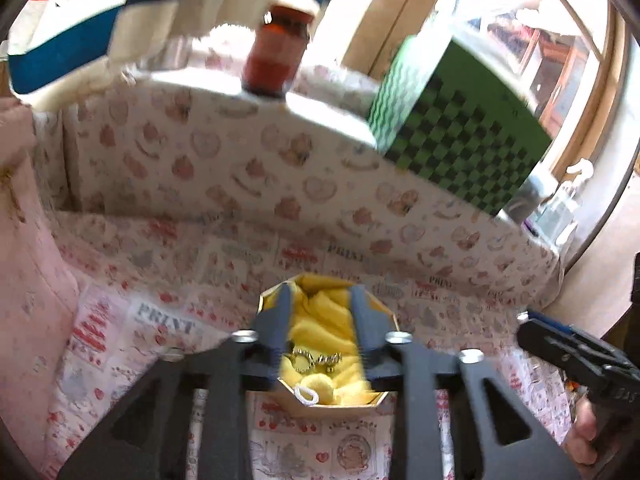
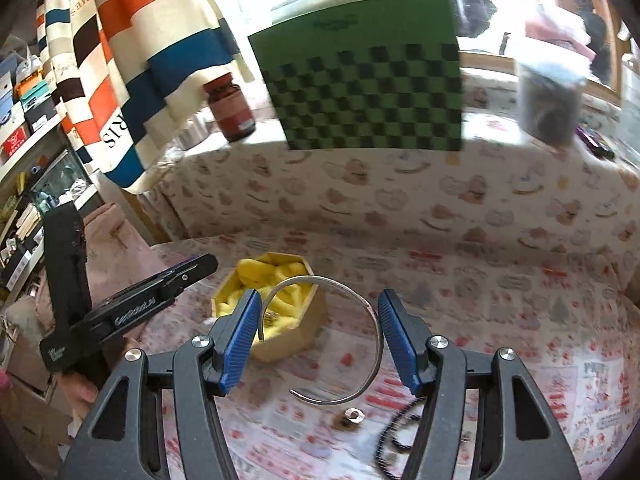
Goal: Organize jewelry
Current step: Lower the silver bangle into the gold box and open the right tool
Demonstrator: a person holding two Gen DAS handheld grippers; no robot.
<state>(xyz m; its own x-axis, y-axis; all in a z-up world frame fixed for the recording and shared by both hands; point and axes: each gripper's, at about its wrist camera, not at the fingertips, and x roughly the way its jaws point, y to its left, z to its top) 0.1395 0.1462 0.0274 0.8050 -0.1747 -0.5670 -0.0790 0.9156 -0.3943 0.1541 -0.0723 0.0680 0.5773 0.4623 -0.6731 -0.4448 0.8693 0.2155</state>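
One gold piece point(image 1: 316, 361), its kind too small to tell, already lies on the yellow lining of the hexagonal jewelry box point(image 1: 276, 294) in the lower middle of the left wrist view. The left hand-held gripper point(image 1: 320, 328) hangs over the box, its jaws partly apart and gripping nothing; the gold piece shows between them but looks to rest on the lining.

In the right wrist view the right hand-held gripper point(image 2: 320, 334) holds an open silver bangle point(image 2: 366, 304) across its width, blue pads point(image 2: 240, 340) pressing its sides, just right of the box point(image 2: 280, 350) at centre. Low in the frame, a small ring point(image 2: 354, 415) and a dark beaded bracelet point(image 2: 390, 436) lie on the patterned cloth point(image 2: 520, 300).

By my reading, one item is stowed, the bangle is on its way, and two remain.
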